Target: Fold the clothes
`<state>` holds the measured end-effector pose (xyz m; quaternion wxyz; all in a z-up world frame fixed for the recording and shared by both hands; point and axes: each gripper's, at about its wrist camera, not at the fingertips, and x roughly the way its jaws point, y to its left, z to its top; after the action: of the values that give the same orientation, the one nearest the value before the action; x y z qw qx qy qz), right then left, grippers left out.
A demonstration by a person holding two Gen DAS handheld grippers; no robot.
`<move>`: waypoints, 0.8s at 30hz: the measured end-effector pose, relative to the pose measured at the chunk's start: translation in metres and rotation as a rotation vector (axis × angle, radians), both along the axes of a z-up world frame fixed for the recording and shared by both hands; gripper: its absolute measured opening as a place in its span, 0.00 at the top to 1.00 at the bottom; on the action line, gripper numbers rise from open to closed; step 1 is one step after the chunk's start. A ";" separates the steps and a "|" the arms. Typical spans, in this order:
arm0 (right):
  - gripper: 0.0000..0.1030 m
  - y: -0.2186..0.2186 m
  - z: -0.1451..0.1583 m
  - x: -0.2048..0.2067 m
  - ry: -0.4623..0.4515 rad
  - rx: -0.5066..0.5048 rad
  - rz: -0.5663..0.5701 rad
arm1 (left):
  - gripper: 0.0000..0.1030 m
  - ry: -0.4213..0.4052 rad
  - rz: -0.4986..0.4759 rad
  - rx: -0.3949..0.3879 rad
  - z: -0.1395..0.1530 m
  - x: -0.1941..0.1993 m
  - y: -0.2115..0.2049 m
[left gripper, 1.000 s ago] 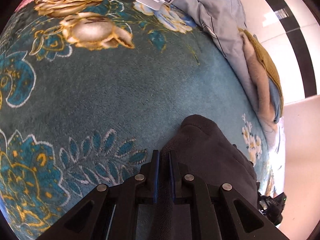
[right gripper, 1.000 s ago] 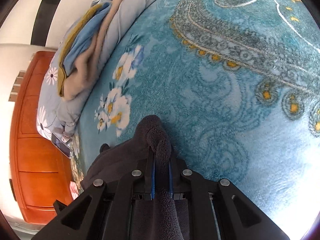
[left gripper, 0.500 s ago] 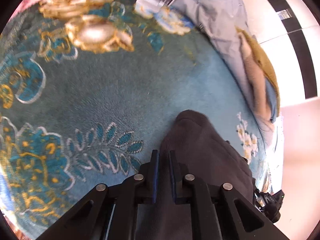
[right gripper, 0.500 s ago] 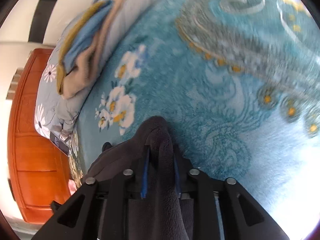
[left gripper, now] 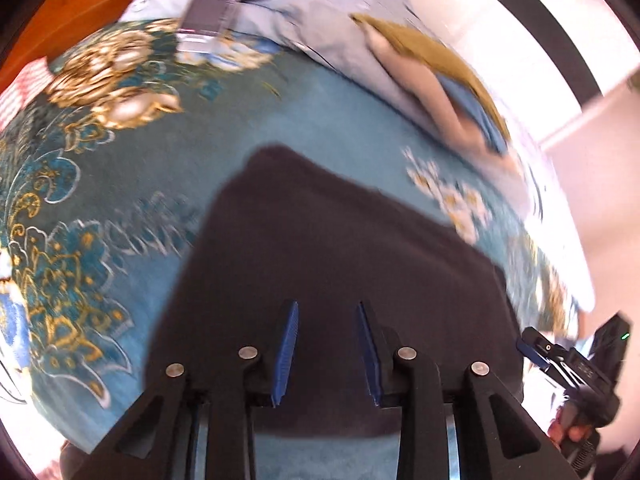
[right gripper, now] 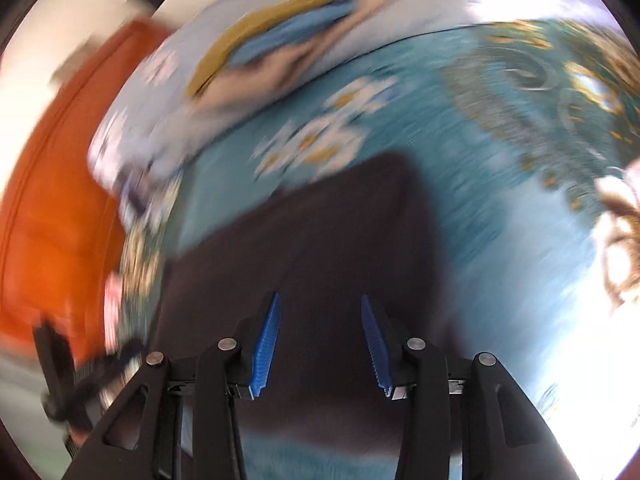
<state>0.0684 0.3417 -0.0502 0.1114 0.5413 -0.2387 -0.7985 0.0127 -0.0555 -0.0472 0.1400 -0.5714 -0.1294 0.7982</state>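
Floral teal blanket (left gripper: pixel 320 120); phone (left gripper: pixel 216 12) on pale bedsheet (left gripper: pixel 320 20).

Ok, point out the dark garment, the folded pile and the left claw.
dark garment (left gripper: pixel 340 248), left wrist view, flat middle.
folded pile (left gripper: pixel 444 76), left wrist view, beige and mustard layers.
left claw (left gripper: pixel 328 344), left wrist view, gap between blue pads.

No legible text, label, brand, number or sign is recorded in either view. The dark rectangular phone-like device (left gripper: pixel 216 8) lying on the pale blue floral bedding (left gripper: pixel 320 12) is blurred, and nothing can be read on its screen. The black device with a small green indicator light (left gripper: pixel 608 344) at the right edge of the left wrist view carries no readable marking. The right wrist view is smeared by motion blur throughout.
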 end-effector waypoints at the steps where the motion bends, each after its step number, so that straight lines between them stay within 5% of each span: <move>1: 0.58 -0.011 0.000 0.007 0.003 0.018 0.046 | 0.68 0.001 -0.004 -0.017 -0.002 0.005 0.000; 14: 0.58 -0.018 -0.023 0.026 -0.021 0.089 0.110 | 0.67 -0.026 0.015 -0.086 -0.035 0.024 -0.015; 20: 0.58 -0.014 -0.016 0.025 -0.032 0.067 0.108 | 0.67 -0.018 0.029 -0.011 -0.017 0.022 -0.027; 22: 0.56 -0.005 -0.001 0.026 0.012 0.048 0.108 | 0.61 0.012 0.054 0.028 -0.004 0.020 -0.039; 24: 0.44 0.010 0.009 0.025 0.044 0.054 0.094 | 0.36 0.030 0.092 0.063 0.004 0.015 -0.055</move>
<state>0.0937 0.3516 -0.0417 0.1396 0.5371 -0.1890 -0.8101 0.0278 -0.1105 -0.0428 0.1231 -0.5481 -0.1787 0.8078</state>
